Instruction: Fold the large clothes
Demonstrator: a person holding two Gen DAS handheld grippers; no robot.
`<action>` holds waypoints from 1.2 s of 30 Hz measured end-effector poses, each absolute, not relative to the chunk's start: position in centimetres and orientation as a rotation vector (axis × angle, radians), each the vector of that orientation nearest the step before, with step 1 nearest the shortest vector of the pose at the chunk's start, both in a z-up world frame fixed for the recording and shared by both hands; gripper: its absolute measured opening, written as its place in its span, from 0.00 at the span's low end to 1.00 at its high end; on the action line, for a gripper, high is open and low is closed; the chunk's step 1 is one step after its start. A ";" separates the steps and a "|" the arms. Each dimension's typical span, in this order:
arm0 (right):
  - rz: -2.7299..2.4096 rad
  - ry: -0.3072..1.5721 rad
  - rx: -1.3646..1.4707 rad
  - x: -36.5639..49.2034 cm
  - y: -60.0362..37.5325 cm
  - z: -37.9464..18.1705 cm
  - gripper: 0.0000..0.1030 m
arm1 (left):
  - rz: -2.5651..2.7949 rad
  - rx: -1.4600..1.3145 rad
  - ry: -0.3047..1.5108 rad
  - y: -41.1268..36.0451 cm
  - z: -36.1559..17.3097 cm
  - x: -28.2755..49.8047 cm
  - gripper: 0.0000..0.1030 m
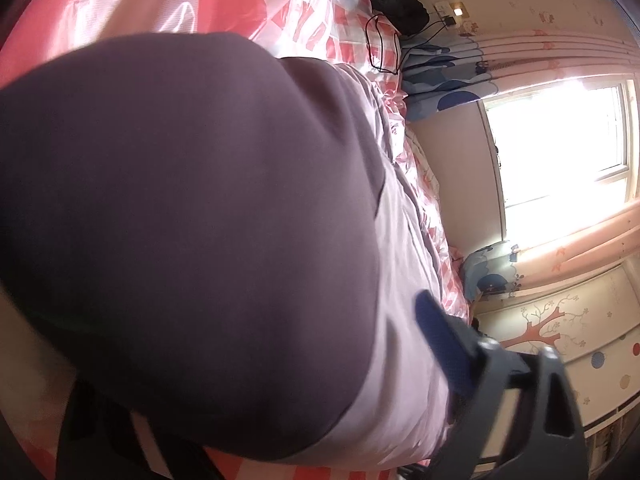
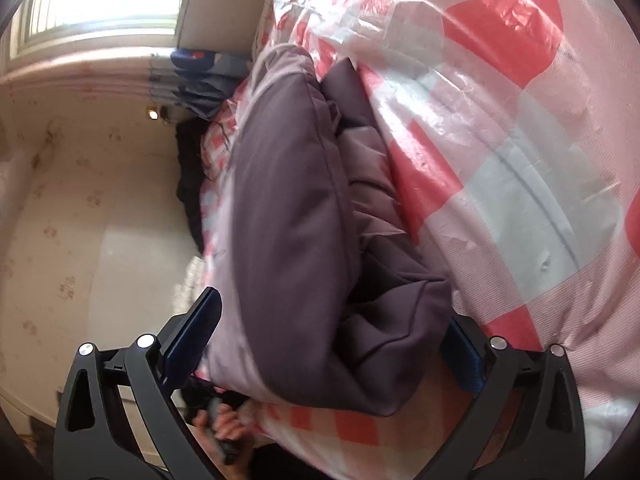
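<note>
Straddling one purple jacket [image 2: 304, 200] on one checked bedspread [image 2: 520, 160], right claw [image 2: 324, 340] gapes wide; left claw's state unclear.

We see a padded purple coat [image 2: 288, 184] with a pale lilac lining [image 1: 404, 280], bunched into a thick folded bundle, lying on the red-and-white checked bed [image 2: 520, 168].

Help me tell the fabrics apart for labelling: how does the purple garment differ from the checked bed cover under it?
The purple garment is plain, in dark and pale purple panels; the checked bed cover has red, pink and white squares. The garment looks matte and puffy, bunched into a thick bundle; the cover looks glossy and crinkled and lies spread wide. The garment sits between the right gripper's fingers; the cover lies beneath. Both are soft textiles.
</note>
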State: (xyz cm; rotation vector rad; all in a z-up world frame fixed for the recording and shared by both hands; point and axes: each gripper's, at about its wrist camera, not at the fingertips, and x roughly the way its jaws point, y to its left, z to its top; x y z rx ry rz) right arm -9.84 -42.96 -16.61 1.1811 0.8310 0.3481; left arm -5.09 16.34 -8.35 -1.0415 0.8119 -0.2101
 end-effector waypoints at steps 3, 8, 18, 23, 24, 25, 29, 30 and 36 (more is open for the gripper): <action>0.266 0.830 1.039 -10.1 -41.9 -14.2 0.59 | -0.222 -1.013 0.811 16.5 -8.3 -5.3 0.53; 0.231 0.779 0.862 -9.6 -40.8 -10.3 0.45 | -0.251 -0.929 0.782 15.7 -7.1 -5.9 0.37; 0.270 0.751 0.779 -13.7 -43.5 -6.7 0.45 | -0.400 -0.762 0.681 11.4 -3.9 -12.1 0.38; 0.147 0.726 0.954 -18.3 -48.3 -11.8 0.51 | -0.358 -0.996 0.823 14.3 -8.8 -11.8 0.52; 0.109 0.675 0.927 -19.1 -48.4 -10.7 0.52 | -0.357 -0.996 0.820 14.6 -8.8 -11.8 0.54; 0.065 0.601 0.886 -19.9 -48.2 -8.8 0.55 | -0.348 -0.997 0.814 14.8 -8.9 -11.7 0.57; 0.056 0.480 0.488 -16.5 -40.8 0.7 0.87 | -0.290 -1.049 0.787 14.9 -9.7 -11.6 0.73; 0.075 0.518 0.387 -14.5 -38.4 1.5 0.90 | -0.278 -1.061 0.782 14.5 -9.7 -11.1 0.76; 0.108 0.772 -0.028 2.5 -24.5 -1.1 0.90 | -0.261 -1.057 0.762 13.6 -9.6 -11.1 0.77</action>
